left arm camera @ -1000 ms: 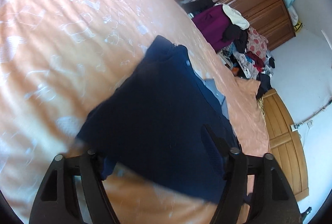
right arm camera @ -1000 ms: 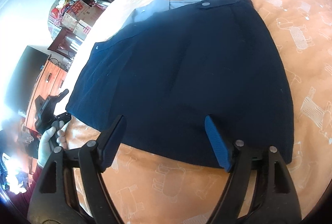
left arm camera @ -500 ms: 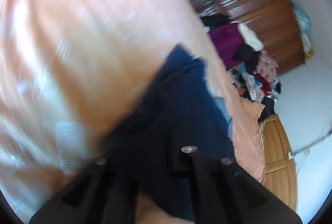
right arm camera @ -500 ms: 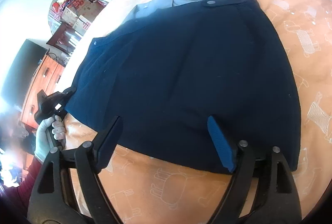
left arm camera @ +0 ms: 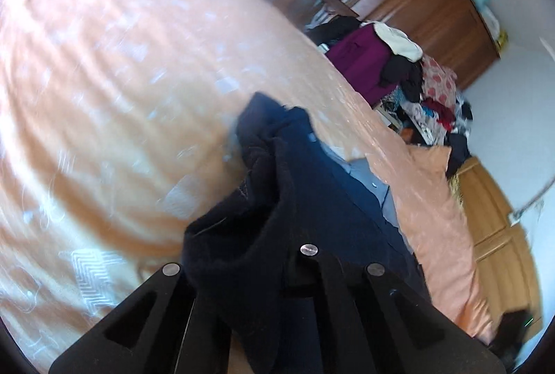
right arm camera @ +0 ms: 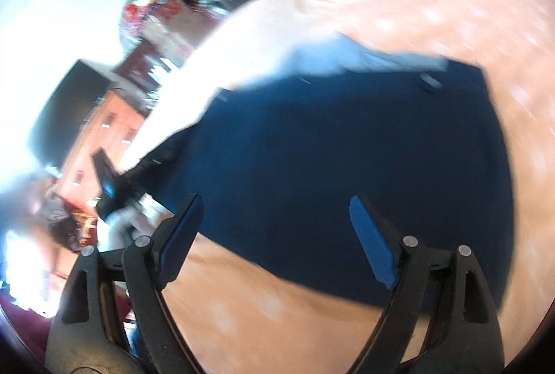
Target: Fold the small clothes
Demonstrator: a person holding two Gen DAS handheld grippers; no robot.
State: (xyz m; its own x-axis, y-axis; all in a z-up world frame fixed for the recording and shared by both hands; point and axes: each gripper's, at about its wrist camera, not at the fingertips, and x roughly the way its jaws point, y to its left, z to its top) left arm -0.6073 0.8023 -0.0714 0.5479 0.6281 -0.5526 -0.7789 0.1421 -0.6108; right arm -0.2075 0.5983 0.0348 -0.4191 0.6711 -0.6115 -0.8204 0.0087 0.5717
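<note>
Left gripper [left arm camera: 239, 273]: jaws clamped on bunched edge of navy garment [left arm camera: 312, 186], fabric lifted and folded between them. Right gripper [right arm camera: 274, 235]: jaws wide, empty, blue pads [right arm camera: 373, 244] above garment's near hem. Garment spread on peach bedsheet [right arm camera: 468, 9], light-blue lining at far edge. Right view blurred. Clothes pile [left arm camera: 409, 79] beside wooden wardrobe [left arm camera: 423, 2] beyond bed.

Ahead of the left gripper an orange printed bedspread [left arm camera: 104, 89] fills the view. Beyond it stands a dark brown wooden wardrobe [left arm camera: 416, 2], with a heap of mixed clothes [left arm camera: 399, 68] and a white wall [left arm camera: 513, 103] further right.
</note>
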